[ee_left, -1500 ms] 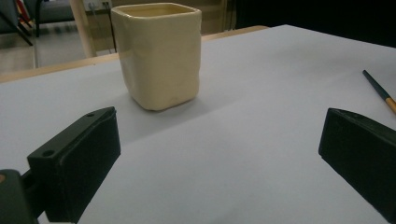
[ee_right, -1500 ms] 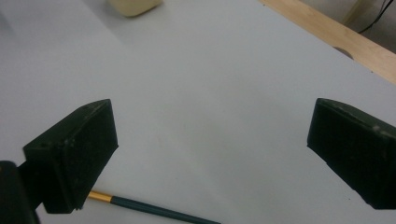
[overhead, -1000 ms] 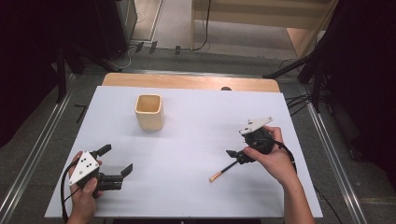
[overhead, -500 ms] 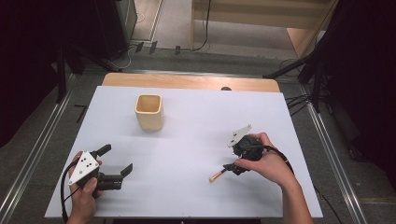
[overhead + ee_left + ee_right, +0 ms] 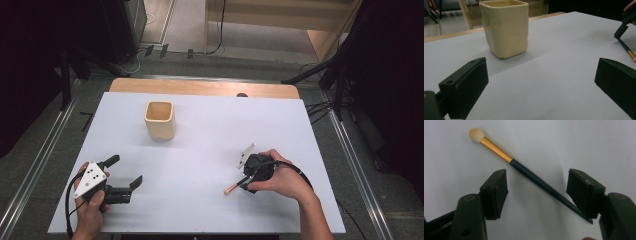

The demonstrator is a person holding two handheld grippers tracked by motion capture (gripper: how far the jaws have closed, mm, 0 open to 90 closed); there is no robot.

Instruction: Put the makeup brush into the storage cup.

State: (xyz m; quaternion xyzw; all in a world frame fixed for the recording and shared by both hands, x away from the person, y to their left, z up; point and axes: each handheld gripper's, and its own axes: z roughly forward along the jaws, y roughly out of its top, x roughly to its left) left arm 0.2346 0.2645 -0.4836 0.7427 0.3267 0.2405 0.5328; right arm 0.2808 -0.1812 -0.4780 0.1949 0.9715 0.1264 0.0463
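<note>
A small makeup brush (image 5: 234,187) with a dark handle, gold ferrule and pale tip lies flat on the white table (image 5: 210,130) at the right front. My right gripper (image 5: 246,181) points down over it. In the right gripper view the brush (image 5: 524,170) handle runs slantwise between the two jaws of the right gripper (image 5: 536,192). The jaws have just been closing, and the pads do not press on the handle. My left gripper (image 5: 125,171) rests open at the front left, nothing between its fingers. It faces a cream square cup (image 5: 505,27).
The cream cup (image 5: 160,120) stands upright at the back left of the table. A wooden strip (image 5: 200,87) edges the far side. Metal rails and cables run along the floor on both sides. In the left gripper view the right gripper (image 5: 624,25) and the brush (image 5: 627,50) show far right.
The right hand has come down and toward the front left, bringing its gripper over the brush handle with the jaws narrower. The left gripper, cup and brush have kept still.
</note>
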